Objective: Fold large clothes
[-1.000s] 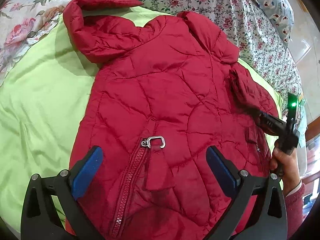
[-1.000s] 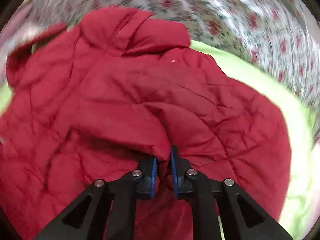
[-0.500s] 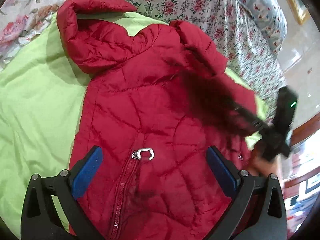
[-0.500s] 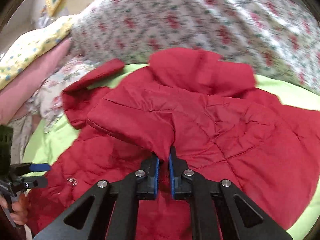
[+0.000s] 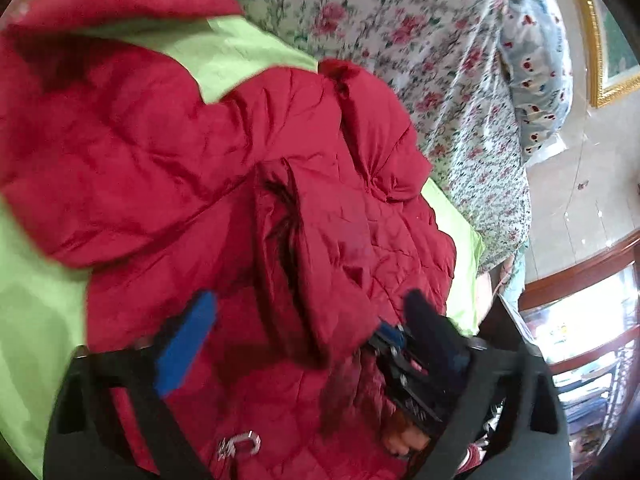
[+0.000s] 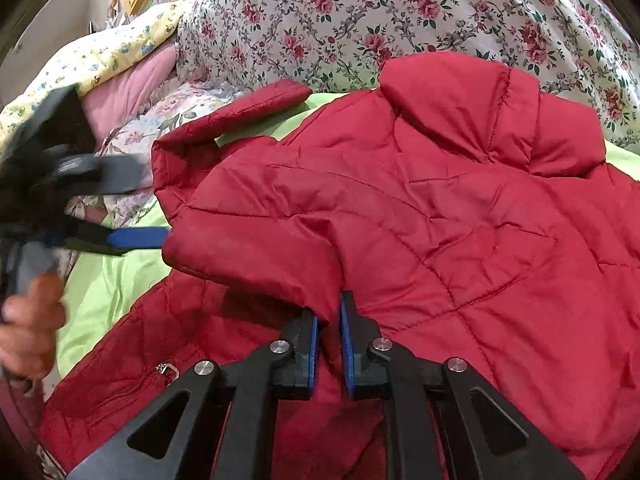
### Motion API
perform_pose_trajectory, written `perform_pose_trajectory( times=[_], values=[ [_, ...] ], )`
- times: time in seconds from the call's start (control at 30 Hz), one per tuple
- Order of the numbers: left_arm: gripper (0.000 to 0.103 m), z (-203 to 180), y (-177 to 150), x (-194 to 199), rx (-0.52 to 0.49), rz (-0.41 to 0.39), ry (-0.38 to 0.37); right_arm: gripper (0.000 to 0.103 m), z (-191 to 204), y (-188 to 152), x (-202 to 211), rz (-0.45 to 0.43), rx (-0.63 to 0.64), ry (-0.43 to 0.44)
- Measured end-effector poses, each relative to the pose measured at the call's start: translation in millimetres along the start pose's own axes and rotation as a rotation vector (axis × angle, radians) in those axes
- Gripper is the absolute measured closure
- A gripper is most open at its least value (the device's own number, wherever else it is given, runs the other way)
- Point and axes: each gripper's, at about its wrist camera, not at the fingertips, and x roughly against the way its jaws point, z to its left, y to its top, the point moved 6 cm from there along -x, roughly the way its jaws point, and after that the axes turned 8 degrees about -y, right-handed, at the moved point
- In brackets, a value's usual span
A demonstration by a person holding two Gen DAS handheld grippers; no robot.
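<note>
Two grippers are at work over a red quilted jacket [image 6: 440, 220] spread on a lime-green sheet [image 6: 104, 280]. The right gripper [image 6: 329, 340] has its blue-padded fingers pressed nearly together on a fold of the jacket's sleeve [image 6: 256, 252], pinching the red cloth at the six o'clock edge of its own view; the sleeve is drawn across the body of the jacket toward nine o'clock, its cuff end hanging free. In the left wrist view the same sleeve [image 5: 320, 264] runs down the middle from twelve toward five o'clock, where the right gripper [image 5: 394, 338] grips it, partly hidden behind the near finger. The left gripper [image 5: 304, 324] stands spread wide with nothing between its fingers, one blue pad [image 5: 186, 342] at seven o'clock and the other, dark and blurred, at five o'clock; it hovers over the jacket's lower front, above a silver zipper pull [image 5: 240, 446] at six o'clock. From the right wrist view the left gripper [image 6: 136, 208] shows at nine o'clock, blurred, with a hand [image 6: 30, 324] around its handle. The jacket's collar [image 6: 492, 116] lies at one o'clock, against a flowered bedspread [image 6: 360, 20] that covers the far side. A pink pillow [image 6: 128, 92] lies at ten o'clock.
</note>
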Motion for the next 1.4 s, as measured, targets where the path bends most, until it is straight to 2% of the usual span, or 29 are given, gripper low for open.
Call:
perform_pose_trajectory(
  times=[0.03, 0.1, 0.13, 0.17, 0.2, 0.27, 0.37, 0.47, 0.53, 0.6, 0.67, 0.73, 0.83, 0.87, 0.97, 1.07, 1.13, 1.23, 1.33, 1.4],
  values=[
    [0.032, 0, 1, -6, 0.001, 0.016, -0.006, 0.09, 0, 0, 0, 0.001, 0.0, 0.001],
    [0.059, -2, 1, -19, -0.018, 0.054, 0.001, 0.088, 0, -1, 0, 0.002, 0.0, 0.0],
    [0.066, -1, 1, -23, -0.03, 0.061, 0.017, 0.088, 2, 0, -1, 0.001, 0.001, -0.002],
    [0.079, -1, 2, -24, -0.036, 0.062, 0.025, 0.087, 3, 0, -1, 0.0, 0.004, -0.005],
    [0.085, 0, 3, -24, -0.04, 0.059, 0.026, 0.084, 3, 0, -1, 0.003, 0.009, -0.008],
    [0.09, 3, 5, -19, -0.046, 0.044, 0.017, 0.078, 3, -4, 3, 0.011, 0.013, -0.007],
    [0.091, 5, 8, -9, -0.091, 0.019, 0.059, 0.067, -8, -13, 21, 0.005, -0.014, -0.007],
    [0.091, 1, 9, -9, -0.188, -0.014, 0.16, 0.067, -36, -14, 46, -0.03, -0.09, -0.058],
    [0.091, -2, 8, -12, -0.271, -0.025, 0.251, 0.067, -66, -10, 64, -0.074, -0.167, -0.113],
    [0.091, -1, 5, -19, -0.315, -0.019, 0.308, 0.057, -103, -6, 78, -0.11, -0.241, -0.208],
    [0.091, 2, 3, -26, -0.346, -0.02, 0.349, 0.051, -134, -7, 80, -0.1, -0.299, -0.274],
    [0.089, 7, 1, -29, -0.341, -0.022, 0.358, 0.051, -152, -10, 72, -0.07, -0.335, -0.305],
    [0.078, 12, -1, -22, -0.31, -0.033, 0.359, 0.053, -169, -23, 49, 0.01, -0.371, -0.313],
    [0.074, 11, -1, -15, -0.309, -0.05, 0.37, 0.053, -171, -27, 42, 0.028, -0.371, -0.315],
    [0.074, -7, -3, 9, -0.35, -0.134, 0.399, 0.052, -169, -33, 32, 0.047, -0.341, -0.345],
    [0.074, -34, -10, 22, -0.397, -0.172, 0.327, 0.048, -167, -37, 30, 0.054, -0.339, -0.349],
    [0.074, -48, -13, 16, -0.422, -0.15, 0.281, 0.046, -168, -38, 27, 0.057, -0.338, -0.354],
    [0.074, -51, -17, -12, -0.463, -0.097, 0.331, 0.043, -165, -38, 26, 0.056, -0.317, -0.368],
    [0.075, -24, -15, -40, -0.43, -0.036, 0.4, 0.041, -164, -36, 25, 0.051, -0.317, -0.369],
    [0.082, -3, -17, -50, -0.386, -0.017, 0.393, 0.04, -165, -37, 26, 0.044, -0.325, -0.359]
  ],
)
